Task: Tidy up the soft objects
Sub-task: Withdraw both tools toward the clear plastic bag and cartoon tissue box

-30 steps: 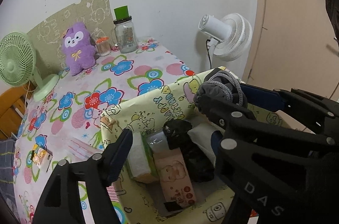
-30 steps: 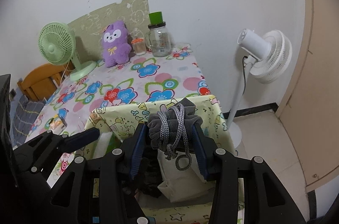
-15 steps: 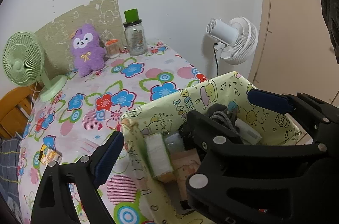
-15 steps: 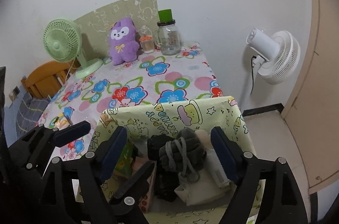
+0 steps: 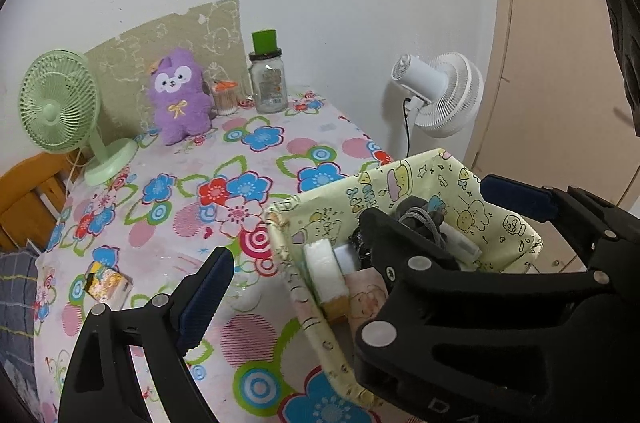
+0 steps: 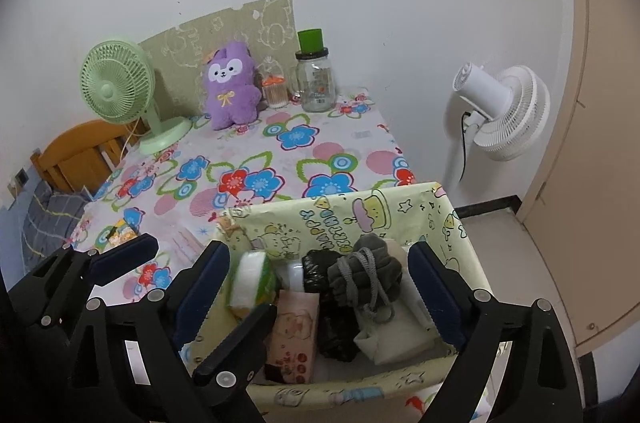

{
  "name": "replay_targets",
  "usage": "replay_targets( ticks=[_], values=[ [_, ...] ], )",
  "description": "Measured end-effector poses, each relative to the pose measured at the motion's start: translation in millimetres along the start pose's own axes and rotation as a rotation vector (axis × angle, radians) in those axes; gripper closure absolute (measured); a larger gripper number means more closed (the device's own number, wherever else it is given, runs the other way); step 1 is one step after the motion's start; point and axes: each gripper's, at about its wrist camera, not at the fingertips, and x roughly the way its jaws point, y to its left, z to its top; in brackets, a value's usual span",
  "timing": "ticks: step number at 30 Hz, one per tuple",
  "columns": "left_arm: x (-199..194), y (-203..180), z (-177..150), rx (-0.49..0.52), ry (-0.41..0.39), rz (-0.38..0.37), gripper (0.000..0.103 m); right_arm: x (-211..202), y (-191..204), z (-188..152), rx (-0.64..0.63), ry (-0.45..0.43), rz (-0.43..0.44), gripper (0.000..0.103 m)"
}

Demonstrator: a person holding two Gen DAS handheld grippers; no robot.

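A grey knitted bundle with a cord [image 6: 364, 275] lies loose in the yellow cartoon-print fabric basket [image 6: 320, 223], among a black crumpled bag [image 6: 320, 267], a pink wipes pack [image 6: 296, 331], a green-and-white sponge [image 6: 250, 283] and a white cloth [image 6: 400, 327]. My right gripper [image 6: 318, 251] hovers above the basket, its jaws opening, with the bundle below and untouched by the pads. My left gripper [image 5: 320, 255] stands open over the basket's left rim, holding nothing; its right finger is hidden behind the right gripper. A purple plush [image 5: 178, 95] sits upright at the table's far edge.
A green desk fan [image 6: 116, 83], a toothpick jar [image 6: 275, 91] and a green-lidded glass jar [image 6: 316, 79] line the back wall. A small yellow packet [image 5: 106, 283] lies near the table's left edge. A white floor fan [image 6: 504, 111] stands right; a wooden chair [image 6: 76, 151] stands left.
My right gripper let go of the grey bundle, which now rests in the basket. Both grippers opened wider and drew back and upward from the basket.
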Motion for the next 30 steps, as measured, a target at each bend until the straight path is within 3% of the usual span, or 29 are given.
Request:
replay_targets(
  ticks=[16, 30],
  values=[
    [-45, 40, -17, -0.032, -0.064, 0.017, 0.008, -35, 59, -5, -0.041, -0.063, -0.004, 0.007],
    [-74, 95, -36, -0.092, -0.100, 0.066, 0.008, -41, 121, -6, -0.080, -0.084, 0.027, 0.003]
  ],
)
